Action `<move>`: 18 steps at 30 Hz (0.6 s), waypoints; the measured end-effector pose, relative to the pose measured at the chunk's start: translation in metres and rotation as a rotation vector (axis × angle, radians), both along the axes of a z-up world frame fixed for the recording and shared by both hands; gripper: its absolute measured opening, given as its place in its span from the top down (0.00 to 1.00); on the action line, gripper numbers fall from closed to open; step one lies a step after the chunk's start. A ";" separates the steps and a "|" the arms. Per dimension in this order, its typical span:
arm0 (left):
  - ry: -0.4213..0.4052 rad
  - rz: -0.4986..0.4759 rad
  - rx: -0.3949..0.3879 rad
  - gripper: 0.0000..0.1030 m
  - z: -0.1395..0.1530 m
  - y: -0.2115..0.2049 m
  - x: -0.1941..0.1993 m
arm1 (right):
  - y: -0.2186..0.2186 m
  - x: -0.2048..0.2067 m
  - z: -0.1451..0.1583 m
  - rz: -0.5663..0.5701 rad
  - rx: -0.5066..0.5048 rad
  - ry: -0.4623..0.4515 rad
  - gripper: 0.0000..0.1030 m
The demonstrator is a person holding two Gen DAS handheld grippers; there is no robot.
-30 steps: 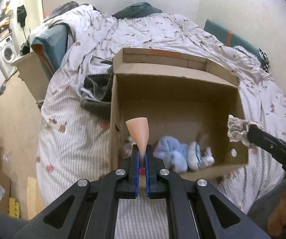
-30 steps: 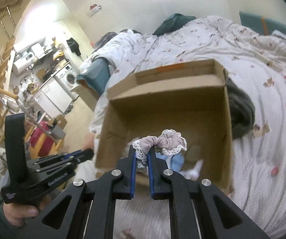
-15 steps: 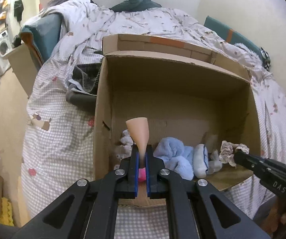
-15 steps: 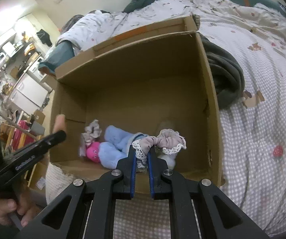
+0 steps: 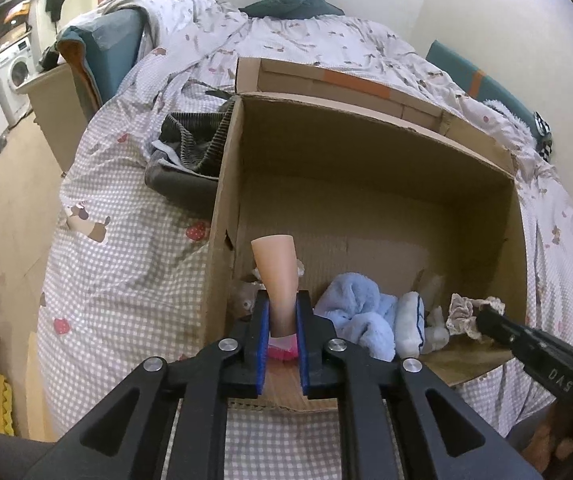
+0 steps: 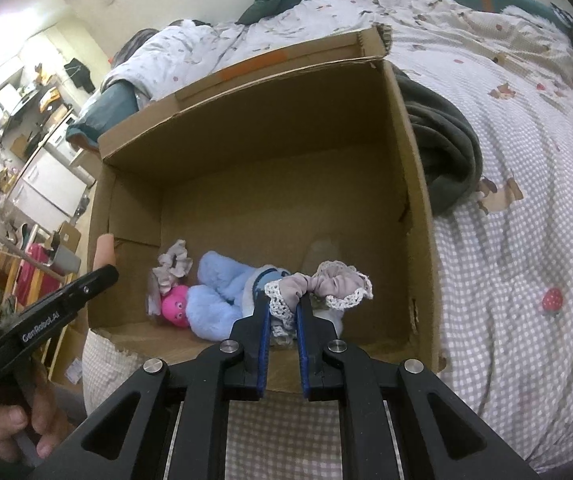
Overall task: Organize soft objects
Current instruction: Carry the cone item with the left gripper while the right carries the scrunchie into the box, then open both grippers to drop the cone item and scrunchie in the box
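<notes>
An open cardboard box (image 5: 366, 128) lies on the bed, its open side towards me. My left gripper (image 5: 282, 300) hangs at its front left corner. A peach cone-shaped sponge (image 5: 276, 268) stands upright between its pads, which still touch it as the jaws are opening. My right gripper (image 6: 282, 300) is shut on a mauve lace-trimmed scrunchie (image 6: 326, 284) over the box's front right part. Inside lie a light blue plush (image 6: 214, 304), a pink toy (image 6: 176, 306) and another scrunchie (image 6: 172, 266). The left gripper (image 6: 102, 276) also shows at the box's left wall.
Dark grey clothing (image 5: 190, 152) is bunched against the box's outer side. The checked bed cover (image 5: 126, 260) spreads around the box. A teal pillow (image 5: 102, 40) lies at the bed's head. A washing machine (image 5: 14, 72) and cardboard pieces stand on the floor to the left.
Both grippers have come down to the box's front edge, so the box fills more of each view. The gap between the left jaws has widened slightly around the sponge.
</notes>
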State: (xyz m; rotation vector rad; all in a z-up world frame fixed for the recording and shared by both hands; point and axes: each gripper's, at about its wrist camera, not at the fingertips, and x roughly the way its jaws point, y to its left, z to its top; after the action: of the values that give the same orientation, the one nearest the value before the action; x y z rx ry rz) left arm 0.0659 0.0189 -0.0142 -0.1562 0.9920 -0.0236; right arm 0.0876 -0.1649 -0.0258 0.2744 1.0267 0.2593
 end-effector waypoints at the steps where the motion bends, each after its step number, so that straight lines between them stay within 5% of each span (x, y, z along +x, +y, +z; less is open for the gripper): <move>1: 0.000 -0.002 0.003 0.88 0.000 -0.001 0.000 | 0.000 0.000 0.000 -0.002 -0.001 -0.003 0.87; 4: 0.000 -0.008 0.006 0.77 0.000 -0.003 -0.001 | 0.000 0.000 0.001 -0.003 -0.002 -0.009 0.84; 7: -0.010 -0.008 0.030 0.62 0.002 -0.005 -0.001 | -0.002 -0.001 0.004 -0.006 0.010 -0.020 0.69; 8: -0.014 -0.008 0.033 0.52 0.003 -0.006 -0.002 | -0.003 -0.002 0.005 -0.006 0.018 -0.027 0.59; 9: -0.022 -0.007 0.032 0.45 0.004 -0.006 -0.003 | -0.004 -0.002 0.007 -0.010 0.024 -0.035 0.38; 18: -0.039 -0.003 0.040 0.40 0.006 -0.009 -0.003 | -0.007 -0.002 0.009 -0.054 0.017 -0.039 0.04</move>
State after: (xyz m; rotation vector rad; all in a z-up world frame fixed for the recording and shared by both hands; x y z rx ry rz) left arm 0.0627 0.0104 -0.0079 -0.1174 0.9529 -0.0094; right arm 0.0855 -0.1718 -0.0167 0.3111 0.9775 0.2244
